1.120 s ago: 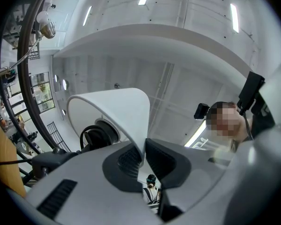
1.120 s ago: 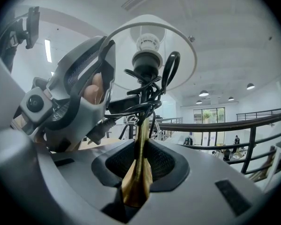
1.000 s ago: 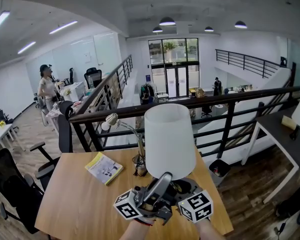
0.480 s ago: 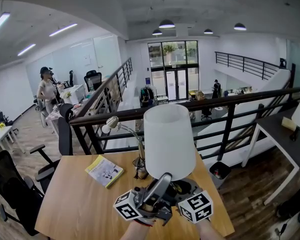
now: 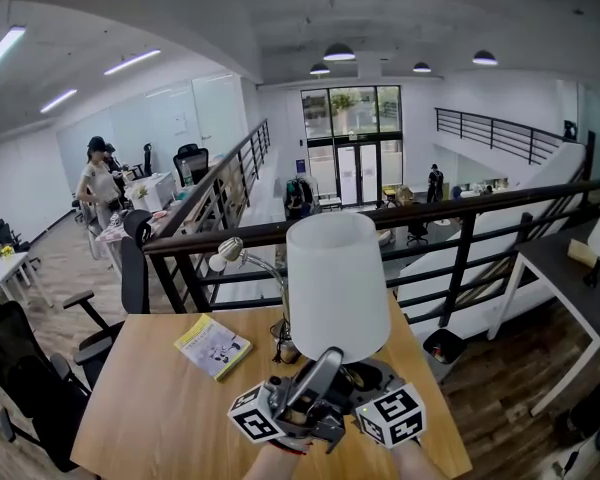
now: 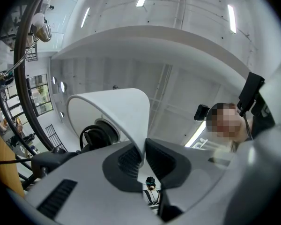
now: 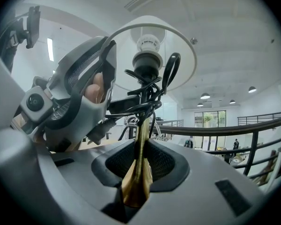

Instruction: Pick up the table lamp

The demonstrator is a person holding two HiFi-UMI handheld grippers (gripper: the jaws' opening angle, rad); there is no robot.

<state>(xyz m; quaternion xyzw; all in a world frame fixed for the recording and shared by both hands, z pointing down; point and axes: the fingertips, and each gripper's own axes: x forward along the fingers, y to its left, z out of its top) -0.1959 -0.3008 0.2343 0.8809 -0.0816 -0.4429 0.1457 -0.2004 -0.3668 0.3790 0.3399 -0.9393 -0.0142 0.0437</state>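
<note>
I hold the table lamp off the wooden table (image 5: 150,408); its white shade (image 5: 337,283) stands upright in the middle of the head view. My left gripper (image 5: 328,360) points up at a slant and is shut on the shade's lower rim (image 6: 131,111), which sits pinched between its pads (image 6: 131,161). My right gripper (image 7: 141,165) lies level and is shut on the lamp's brass stem (image 7: 139,158). Above it I see the bulb socket (image 7: 146,55) and black cord inside the shade. The left gripper (image 7: 79,83) shows at the left of the right gripper view.
A yellow booklet (image 5: 212,346) lies on the table's far left part. A gooseneck desk lamp (image 5: 230,250) stands behind the shade. A black railing (image 5: 430,223) runs past the table's far edge. An office chair (image 5: 110,298) stands at the left, another desk (image 5: 570,268) at the right.
</note>
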